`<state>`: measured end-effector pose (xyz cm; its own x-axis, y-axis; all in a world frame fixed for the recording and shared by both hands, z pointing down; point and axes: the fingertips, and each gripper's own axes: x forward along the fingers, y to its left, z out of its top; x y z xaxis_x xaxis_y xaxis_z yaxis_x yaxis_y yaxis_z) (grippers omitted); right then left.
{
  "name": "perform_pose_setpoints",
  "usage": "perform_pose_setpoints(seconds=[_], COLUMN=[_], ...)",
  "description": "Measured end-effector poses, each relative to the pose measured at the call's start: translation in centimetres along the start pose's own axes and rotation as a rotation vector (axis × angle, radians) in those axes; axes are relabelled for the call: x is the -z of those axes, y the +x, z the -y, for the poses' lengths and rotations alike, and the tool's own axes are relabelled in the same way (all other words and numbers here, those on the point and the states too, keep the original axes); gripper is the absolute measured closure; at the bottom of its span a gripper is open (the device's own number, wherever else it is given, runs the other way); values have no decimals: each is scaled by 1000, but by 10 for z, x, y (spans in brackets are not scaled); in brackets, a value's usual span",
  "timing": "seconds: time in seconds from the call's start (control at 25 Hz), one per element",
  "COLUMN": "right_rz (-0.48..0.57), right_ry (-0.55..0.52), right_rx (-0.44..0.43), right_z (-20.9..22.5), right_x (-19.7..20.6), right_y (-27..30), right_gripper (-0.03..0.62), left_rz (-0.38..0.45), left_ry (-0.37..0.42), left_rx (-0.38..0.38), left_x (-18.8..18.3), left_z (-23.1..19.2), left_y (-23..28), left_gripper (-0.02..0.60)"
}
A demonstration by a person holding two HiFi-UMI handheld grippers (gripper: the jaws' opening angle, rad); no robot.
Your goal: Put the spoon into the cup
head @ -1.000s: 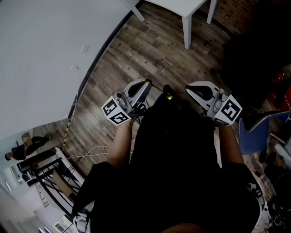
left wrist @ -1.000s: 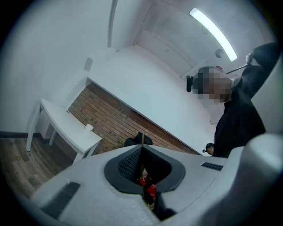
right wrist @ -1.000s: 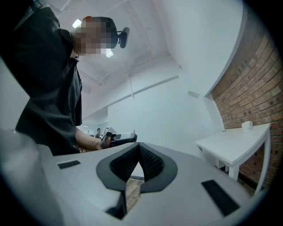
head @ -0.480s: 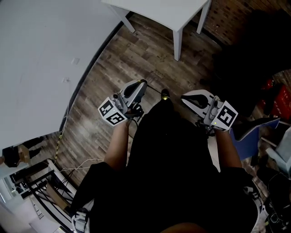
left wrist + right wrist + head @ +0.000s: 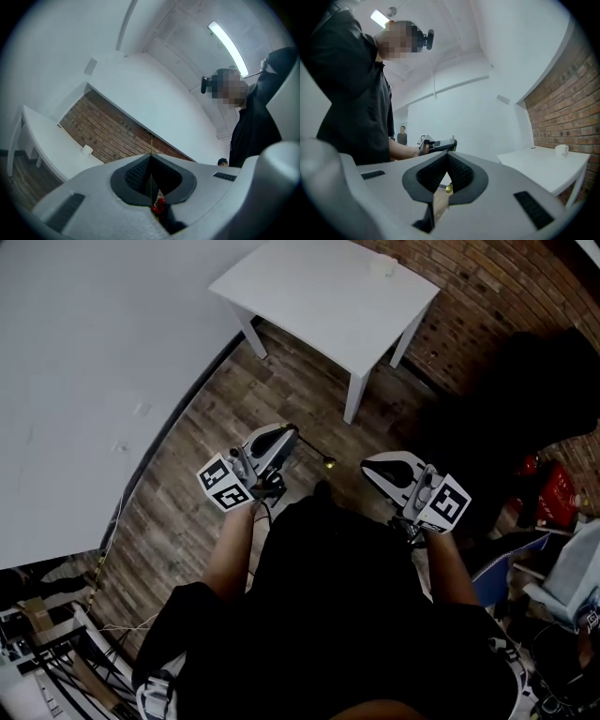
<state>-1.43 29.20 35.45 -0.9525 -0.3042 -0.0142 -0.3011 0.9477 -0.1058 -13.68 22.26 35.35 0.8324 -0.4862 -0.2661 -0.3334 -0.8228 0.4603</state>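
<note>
Forearms [image 5: 230, 549] reach forward, left hand-held gripper [image 5: 287, 432] pinching spoon [image 5: 328, 462].

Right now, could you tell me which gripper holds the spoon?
The left gripper: its jaws pinch the thin gold spoon, while the right gripper is shut on nothing.

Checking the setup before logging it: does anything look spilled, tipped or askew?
Nothing stands out. The cup stands upright on the white table, the spoon is clamped in the left gripper, and the right gripper is shut on nothing.
</note>
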Motion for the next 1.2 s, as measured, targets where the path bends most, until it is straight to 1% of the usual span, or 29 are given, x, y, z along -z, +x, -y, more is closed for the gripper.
perform_pose_setpoints(seconds=[0.2, 0.36, 0.48, 0.6, 0.76, 0.92, 1.04, 1.12, 1.2], right_rz=[-11, -8, -22, -21, 12, 29, 26, 57, 80], right_ry=[-13, -6, 18, 35, 67, 84, 55, 62, 90], right_rx=[25, 68, 71, 81, 93, 60, 44, 42, 51], right_z=[33, 60, 71, 90, 127, 168, 210, 234, 253], right_x=[-8, -9, -5, 1, 3, -2, -11, -18, -24], right_y=[28, 45, 49, 51, 50, 55, 52, 44, 35], right_gripper=[588, 588, 588, 588, 588, 588, 588, 588, 588], left_rz=[5, 6, 31, 37, 49, 57, 71, 66, 64], left_ry=[-20, -49, -86, -107, -127, -115, -87, -76, -82], left_rx=[33, 49, 46, 22, -23, -84, -101, -118, -137], left_x=[-16, -15, -13, -9, -12, -27, -33, -35, -38], left_z=[-40, -71, -85, -105, -128, -158, -179, -190, -198], left_y=[11, 20, 22, 25, 33, 50, 78, 92, 103], left_gripper=[565, 565, 565, 565, 565, 565, 565, 565, 565])
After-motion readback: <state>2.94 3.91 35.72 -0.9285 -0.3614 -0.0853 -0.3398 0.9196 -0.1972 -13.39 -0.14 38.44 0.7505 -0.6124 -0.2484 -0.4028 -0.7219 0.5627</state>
